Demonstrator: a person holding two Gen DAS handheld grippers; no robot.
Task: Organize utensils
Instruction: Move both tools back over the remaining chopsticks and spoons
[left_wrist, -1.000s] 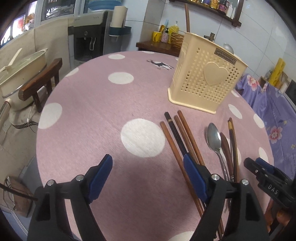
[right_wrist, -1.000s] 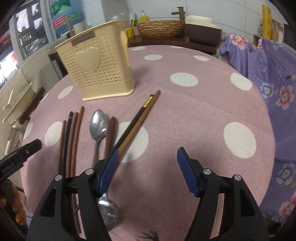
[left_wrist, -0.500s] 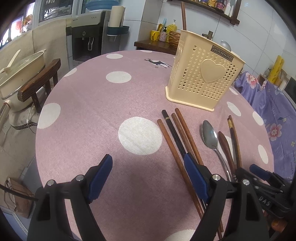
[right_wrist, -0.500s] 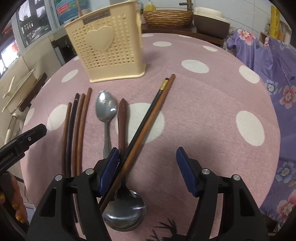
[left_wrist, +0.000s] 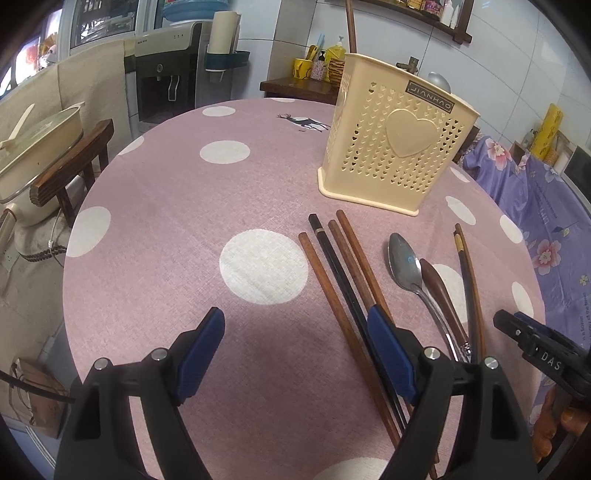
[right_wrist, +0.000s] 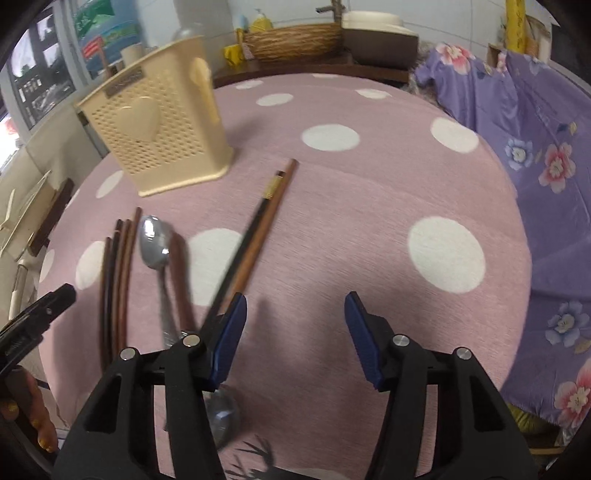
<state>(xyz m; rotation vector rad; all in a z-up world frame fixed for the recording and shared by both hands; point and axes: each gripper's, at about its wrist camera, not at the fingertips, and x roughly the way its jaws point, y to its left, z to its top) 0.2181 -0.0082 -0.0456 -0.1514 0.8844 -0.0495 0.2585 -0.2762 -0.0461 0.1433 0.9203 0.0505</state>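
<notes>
On the round table's pink, white-dotted cloth (left_wrist: 155, 229) the utensils lie in a loose row in front of the cream perforated holder (left_wrist: 395, 147), which stands upright near the far side with a spoon bowl showing above its rim. Four chopsticks (left_wrist: 343, 273) lie side by side; to their right a steel spoon (left_wrist: 404, 260), a brown wooden handle (left_wrist: 439, 291) touching it, then a dark and brown chopstick pair (right_wrist: 258, 236). The left gripper (left_wrist: 295, 347) hangs spread wide above the cloth, its right finger over the four chopsticks, gripping nothing. The right gripper (right_wrist: 293, 332) is closing with only bare cloth between its jaws; the chopstick pair runs under its left finger. A wooden chair (left_wrist: 70, 173) stands off the table's left edge
</notes>
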